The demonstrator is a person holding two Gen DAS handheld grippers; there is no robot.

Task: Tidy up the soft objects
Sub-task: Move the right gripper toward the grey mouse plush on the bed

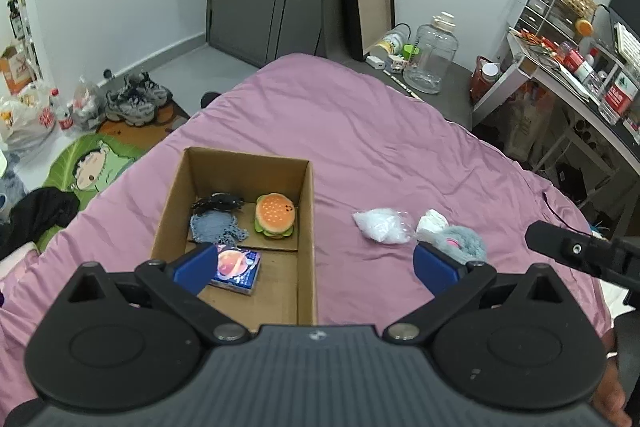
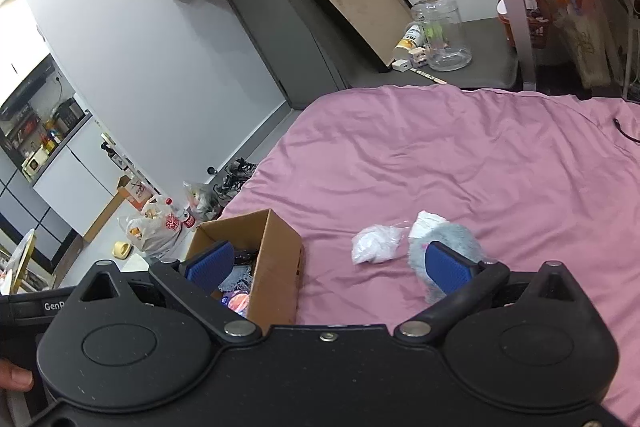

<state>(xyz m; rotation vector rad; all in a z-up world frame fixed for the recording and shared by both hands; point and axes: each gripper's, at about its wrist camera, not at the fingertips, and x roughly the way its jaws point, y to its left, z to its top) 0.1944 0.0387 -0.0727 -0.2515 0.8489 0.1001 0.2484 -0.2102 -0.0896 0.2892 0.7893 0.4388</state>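
An open cardboard box sits on the pink bed sheet. Inside it lie a burger plush, a blue knitted piece with a black item behind it, and a colourful packet. Right of the box lie a clear bag of white stuffing, a white soft item and a grey fluffy plush. My left gripper hangs open above the box's near right wall, holding nothing. My right gripper is open and empty over the sheet between the box and the grey plush; the stuffing bag lies just beyond.
A dark bedside surface carries a large clear jar and small bottles. A cluttered desk stands at the right. Shoes, plastic bags and a green cartoon mat lie on the floor to the left of the bed.
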